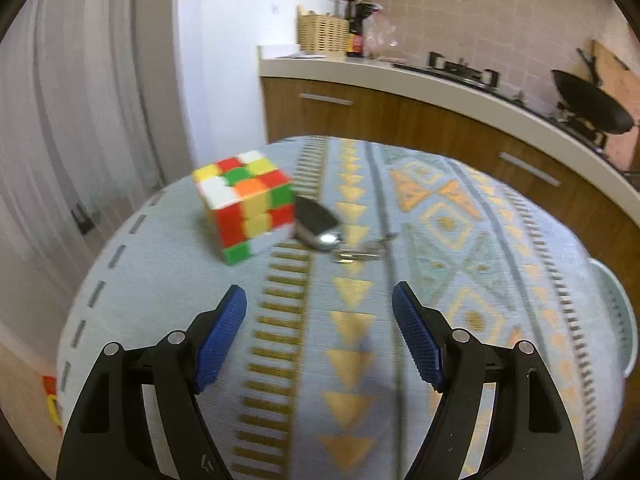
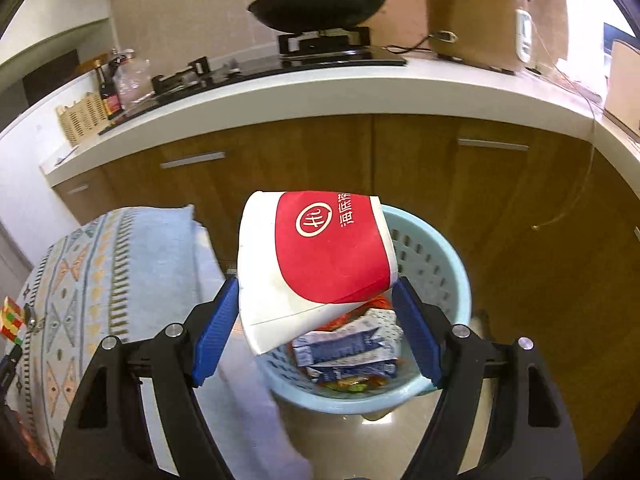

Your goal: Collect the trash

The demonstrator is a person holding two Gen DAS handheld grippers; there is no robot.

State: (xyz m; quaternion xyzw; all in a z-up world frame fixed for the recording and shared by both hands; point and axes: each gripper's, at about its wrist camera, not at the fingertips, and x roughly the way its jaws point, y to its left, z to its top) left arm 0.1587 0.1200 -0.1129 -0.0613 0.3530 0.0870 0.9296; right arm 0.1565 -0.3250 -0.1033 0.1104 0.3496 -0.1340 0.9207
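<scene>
On the patterned table, the left hand-held gripper hangs with its jaws spread and nothing between them, aimed at the puzzle cube at about 11 o'clock and the key fob with keys at 12 o'clock, neither of which looks like trash, so this side seems finished. To the right, off the table's edge, the right hand-held gripper pinches a red-and-white paper cup, tilted on its side, directly over the pale blue basket, which already holds blue cartons and wrappers. I judge collecting nearly done, with only this cup's release left.
</scene>
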